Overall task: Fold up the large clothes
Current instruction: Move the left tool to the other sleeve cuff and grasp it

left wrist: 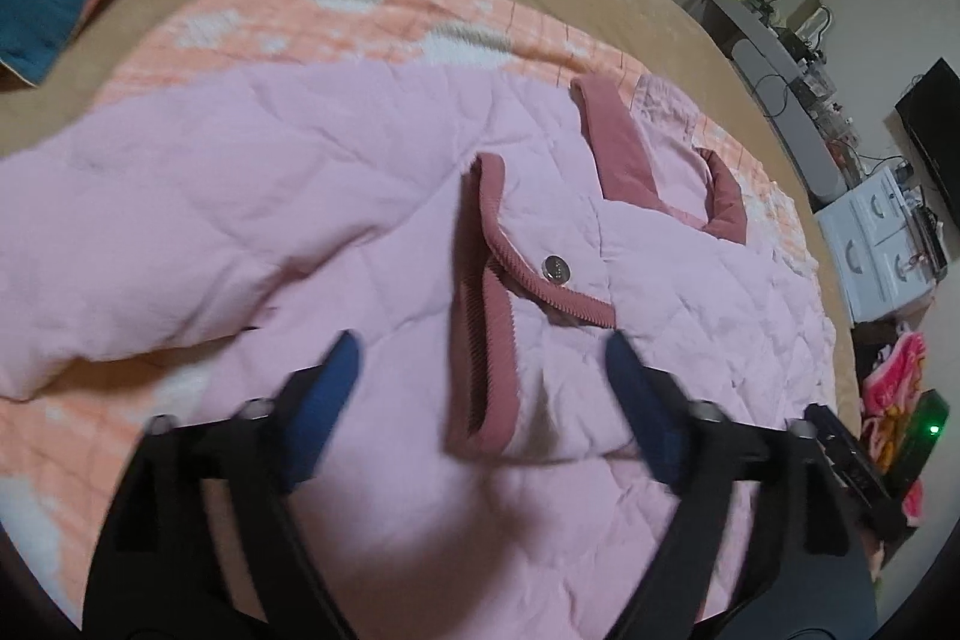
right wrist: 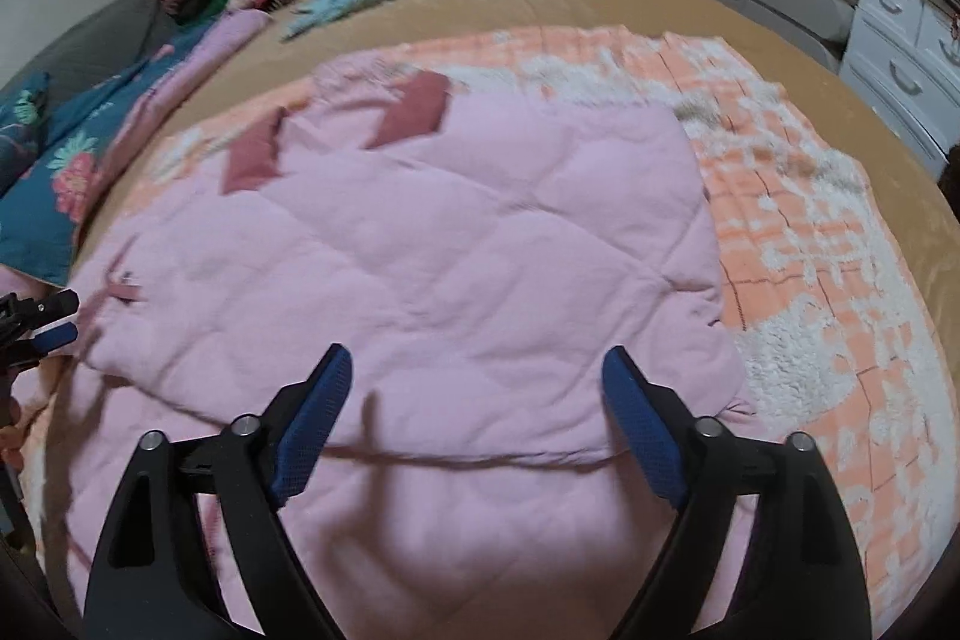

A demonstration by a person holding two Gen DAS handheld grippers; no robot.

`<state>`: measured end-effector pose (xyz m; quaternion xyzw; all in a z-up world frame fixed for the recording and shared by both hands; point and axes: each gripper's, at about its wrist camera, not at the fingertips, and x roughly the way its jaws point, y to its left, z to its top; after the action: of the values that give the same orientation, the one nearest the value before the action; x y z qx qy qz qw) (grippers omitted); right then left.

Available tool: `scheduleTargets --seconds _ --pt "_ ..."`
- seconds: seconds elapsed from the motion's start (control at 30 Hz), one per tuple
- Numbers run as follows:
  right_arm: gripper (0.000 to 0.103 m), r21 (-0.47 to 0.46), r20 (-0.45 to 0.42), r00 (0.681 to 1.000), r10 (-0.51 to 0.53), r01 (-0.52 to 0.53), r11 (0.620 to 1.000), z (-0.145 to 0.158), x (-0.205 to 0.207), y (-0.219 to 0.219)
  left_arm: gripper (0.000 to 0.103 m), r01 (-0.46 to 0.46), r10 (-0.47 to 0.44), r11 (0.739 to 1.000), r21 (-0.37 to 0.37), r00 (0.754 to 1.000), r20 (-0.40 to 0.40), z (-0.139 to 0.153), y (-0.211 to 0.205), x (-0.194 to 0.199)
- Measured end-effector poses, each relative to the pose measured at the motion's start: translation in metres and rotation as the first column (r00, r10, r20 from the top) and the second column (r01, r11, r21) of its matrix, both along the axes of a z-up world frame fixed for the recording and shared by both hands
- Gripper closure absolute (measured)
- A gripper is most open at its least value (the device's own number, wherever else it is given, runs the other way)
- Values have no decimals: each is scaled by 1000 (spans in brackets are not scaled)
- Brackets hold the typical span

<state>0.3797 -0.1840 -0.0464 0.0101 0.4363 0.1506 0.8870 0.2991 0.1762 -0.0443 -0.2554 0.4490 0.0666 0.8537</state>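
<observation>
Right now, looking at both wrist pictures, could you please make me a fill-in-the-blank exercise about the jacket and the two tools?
1. The quilted jacket is ____ in colour, with darker rose trim.
2. Both the left hand-held gripper and the right hand-held gripper are ____, gripping nothing.
3. Under the jacket lies an orange and white ____.
4. On the jacket's cuff sits one round metal ____.

Missing words: pink; open; blanket; button
</observation>
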Motion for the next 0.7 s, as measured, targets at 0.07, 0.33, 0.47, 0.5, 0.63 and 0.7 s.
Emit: scheduleTargets --seconds 0.07,0.33,0.47,0.5,0.63,0.7 --pt "11 22 10 1000 22 -22 1000 9 -7 7 9 -22 22 999 29 1000 8 9 3 -10" --pt "8 23 72 992 101 -102 994 38 -34 49 9 -129 129 992 12 991 23 23 34 -53" --pt "7 -12 125 976 177 -177 984 49 -56 87 9 -188 187 982 12 982 29 25 54 -79" --pt "6 -21 133 971 198 -197 980 50 -61 95 9 -205 204 979 20 978 30 25 61 -87" --pt "6 -32 143 957 253 -251 968 55 -73 124 9 -258 258 966 5 966 29 23 83 -112" --pt "6 -20 132 951 279 -279 960 57 -79 141 9 -294 294 956 -4 955 25 21 97 -125"
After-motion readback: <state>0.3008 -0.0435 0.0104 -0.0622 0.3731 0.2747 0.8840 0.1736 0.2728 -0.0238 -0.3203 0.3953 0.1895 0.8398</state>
